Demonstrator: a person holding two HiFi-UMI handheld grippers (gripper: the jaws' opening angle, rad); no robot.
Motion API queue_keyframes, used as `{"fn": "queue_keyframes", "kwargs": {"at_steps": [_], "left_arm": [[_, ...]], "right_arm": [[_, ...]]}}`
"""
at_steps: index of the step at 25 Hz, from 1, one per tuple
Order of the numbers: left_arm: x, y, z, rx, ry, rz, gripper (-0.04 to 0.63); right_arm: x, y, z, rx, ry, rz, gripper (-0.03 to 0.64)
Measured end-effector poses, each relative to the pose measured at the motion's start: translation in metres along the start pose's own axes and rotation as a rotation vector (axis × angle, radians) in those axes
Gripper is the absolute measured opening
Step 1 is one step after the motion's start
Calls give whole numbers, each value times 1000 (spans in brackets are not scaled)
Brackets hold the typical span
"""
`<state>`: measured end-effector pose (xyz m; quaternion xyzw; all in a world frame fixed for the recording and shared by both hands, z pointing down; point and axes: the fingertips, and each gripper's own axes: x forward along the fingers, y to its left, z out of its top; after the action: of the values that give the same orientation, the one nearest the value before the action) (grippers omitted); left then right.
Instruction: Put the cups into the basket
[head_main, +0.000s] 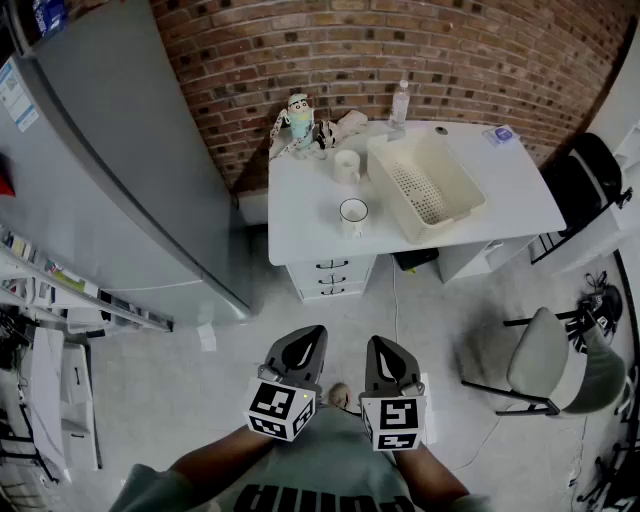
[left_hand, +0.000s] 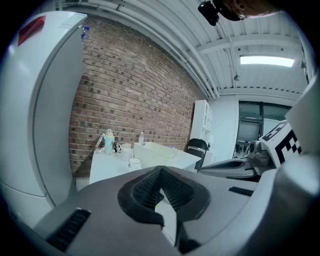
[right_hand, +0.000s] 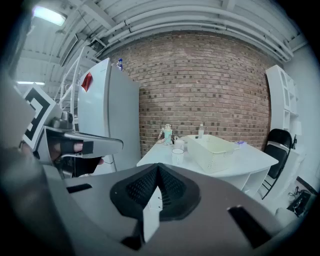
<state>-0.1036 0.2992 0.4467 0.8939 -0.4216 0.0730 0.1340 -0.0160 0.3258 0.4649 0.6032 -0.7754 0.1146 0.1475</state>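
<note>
White table (head_main: 300, 235), two cups on it, nothing in the basket (head_main: 425, 187) yet. The near cup (head_main: 353, 216) stands toward the front edge and the far cup (head_main: 346, 165) sits close to a toy figure (head_main: 298, 120). Left gripper (head_main: 308, 338) and right gripper (head_main: 383, 346) are both pressed together, empty, well away from the table. My guess: coming in with unopened jaws shoves the near cup over, or reaching deep knocks the toy.

A black-rimmed cup (head_main: 353, 214) stands near the basket (head_main: 452, 176)
</note>
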Motion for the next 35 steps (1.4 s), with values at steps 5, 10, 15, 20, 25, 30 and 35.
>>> {"fn": "queue_keyframes", "kwargs": {"at_steps": [5, 10, 15, 20, 25, 30, 35], "left_arm": [[0, 1, 3, 1, -1, 4, 6], [1, -3, 5, 5, -9, 3, 6], [5, -6, 8, 15, -19, 14, 6], [10, -3, 14, 38, -13, 42, 6], [11, -6, 19, 43, -19, 47, 6], [16, -6, 15, 36, -12, 47, 6], [30, -3, 19, 36, -10, 51, 6]], "right_arm": [[0, -2, 3, 0, -4, -2, 9], [-1, -4, 1, 1, 2, 10, 9], [-3, -12, -1, 11, -4, 10, 11], [0, -22, 4, 7, -18, -3, 11], [9, -29, 17, 11, -41, -6, 11], [17, -33, 19, 18, -41, -8, 11], [25, -38, 22, 14, -28, -5, 11]]}}
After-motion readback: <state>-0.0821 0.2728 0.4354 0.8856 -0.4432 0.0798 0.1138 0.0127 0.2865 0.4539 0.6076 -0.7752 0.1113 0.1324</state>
